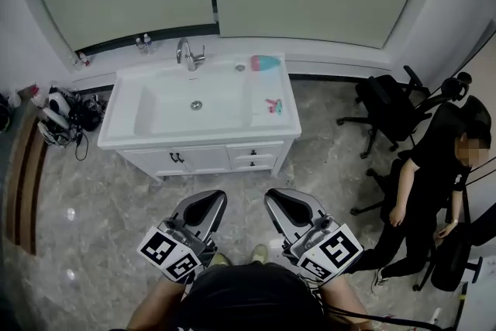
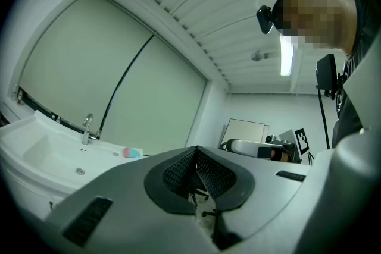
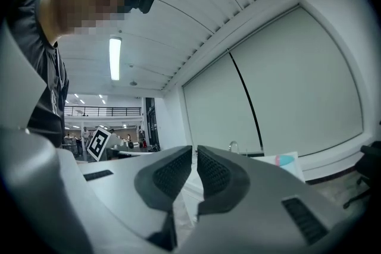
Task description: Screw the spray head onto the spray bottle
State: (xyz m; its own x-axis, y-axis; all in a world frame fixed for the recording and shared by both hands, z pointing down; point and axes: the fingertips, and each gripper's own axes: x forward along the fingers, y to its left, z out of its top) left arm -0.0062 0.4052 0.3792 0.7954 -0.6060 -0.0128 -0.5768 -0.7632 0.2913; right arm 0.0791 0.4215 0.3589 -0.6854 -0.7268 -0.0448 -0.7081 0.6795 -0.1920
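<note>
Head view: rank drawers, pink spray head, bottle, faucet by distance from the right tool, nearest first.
1. Drawers, below the counter front, just ahead of the right tool.
2. Pink spray head, counter's right edge.
3. Bottle, lying at the back right.
4. Faucet, back, farther left.
</note>
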